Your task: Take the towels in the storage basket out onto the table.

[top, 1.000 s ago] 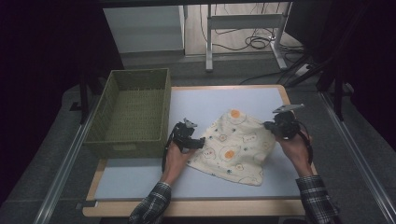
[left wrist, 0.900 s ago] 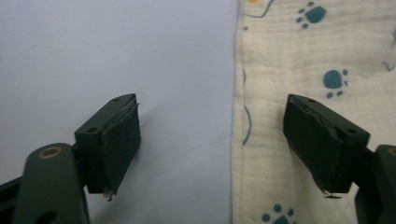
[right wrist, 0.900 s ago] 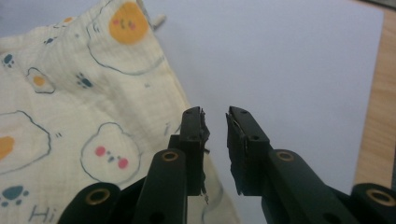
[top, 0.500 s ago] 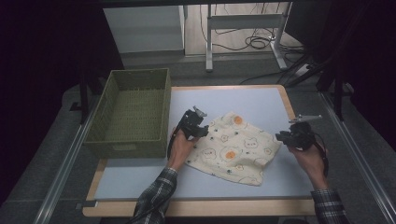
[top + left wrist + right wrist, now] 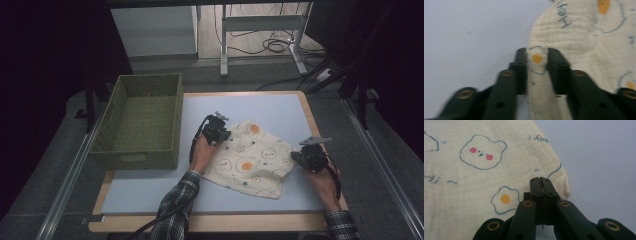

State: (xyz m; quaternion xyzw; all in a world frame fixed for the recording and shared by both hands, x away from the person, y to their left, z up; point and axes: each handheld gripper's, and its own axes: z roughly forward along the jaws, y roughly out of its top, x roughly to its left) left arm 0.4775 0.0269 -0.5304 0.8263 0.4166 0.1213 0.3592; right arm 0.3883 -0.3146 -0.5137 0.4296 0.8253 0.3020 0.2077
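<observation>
A cream cloth point(image 5: 252, 157) printed with bears and fried eggs lies rumpled on the pale blue mat point(image 5: 270, 107). My left gripper point(image 5: 223, 135) is at its upper left corner. In the left gripper view the jaws point(image 5: 537, 58) have just been closing and now pinch a raised fold of the cloth point(image 5: 584, 37) with an egg print between them. My right gripper point(image 5: 295, 157) is low at the cloth's right edge. Its jaws point(image 5: 541, 180) have just been closing and stand fully together over the cloth point(image 5: 474, 182) near its corner. No fabric shows between them.
An empty green woven basket point(image 5: 135, 159) stands at the mat's left side, close to my left forearm. The wooden table edge point(image 5: 210, 222) runs along the front. Beyond the table are a white cabinet point(image 5: 155, 30) and cables on the floor.
My left gripper moved to the cloth's upper left corner and shut on a fold. The right hand came down and toward the front, to the cloth's right edge. The cloth lies flatter and farther right.
</observation>
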